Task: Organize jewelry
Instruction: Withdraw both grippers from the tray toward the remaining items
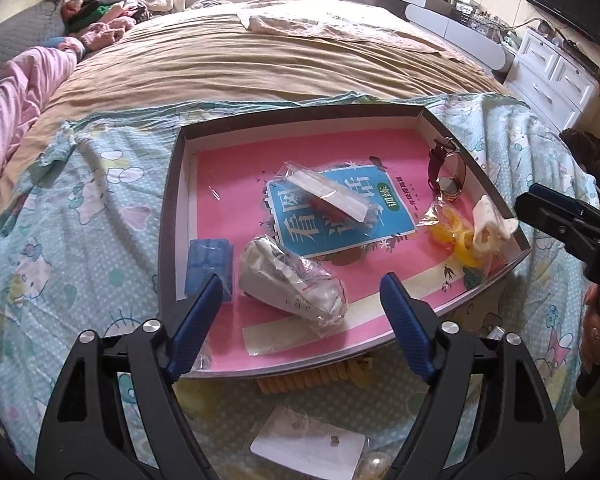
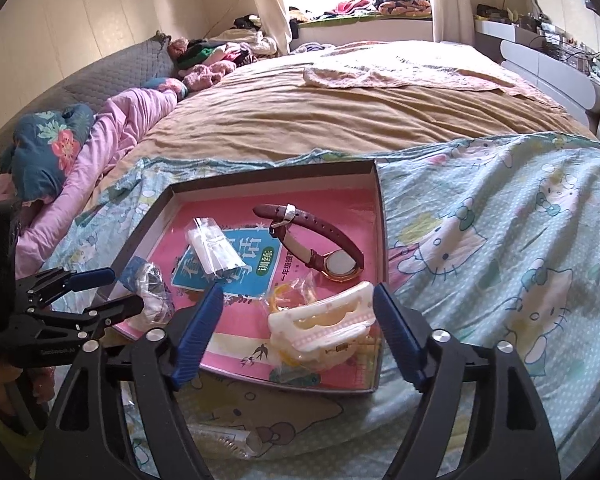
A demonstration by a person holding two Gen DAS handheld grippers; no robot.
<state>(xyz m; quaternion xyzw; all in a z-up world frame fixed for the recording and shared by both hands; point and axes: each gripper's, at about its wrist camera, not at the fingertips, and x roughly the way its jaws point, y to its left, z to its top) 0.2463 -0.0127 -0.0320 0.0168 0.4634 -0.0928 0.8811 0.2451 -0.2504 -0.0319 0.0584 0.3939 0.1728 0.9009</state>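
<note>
Pink-lined shallow box (image 2: 381, 216) on the cartoon-print bedspread (image 2: 500, 248). Contents: maroon-strapped watch (image 2: 320, 236) along its right edge; cream hair claw (image 2: 324, 320) in its near right corner. Your right gripper (image 2: 298, 332) and left gripper (image 1: 300, 320) both gape, holding nothing.

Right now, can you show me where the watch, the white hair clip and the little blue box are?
watch (image 2: 342, 266): right wrist view, on its round pale face.
white hair clip (image 2: 324, 320): right wrist view, on the top of its body.
little blue box (image 1: 210, 262): left wrist view, on its top face.
</note>
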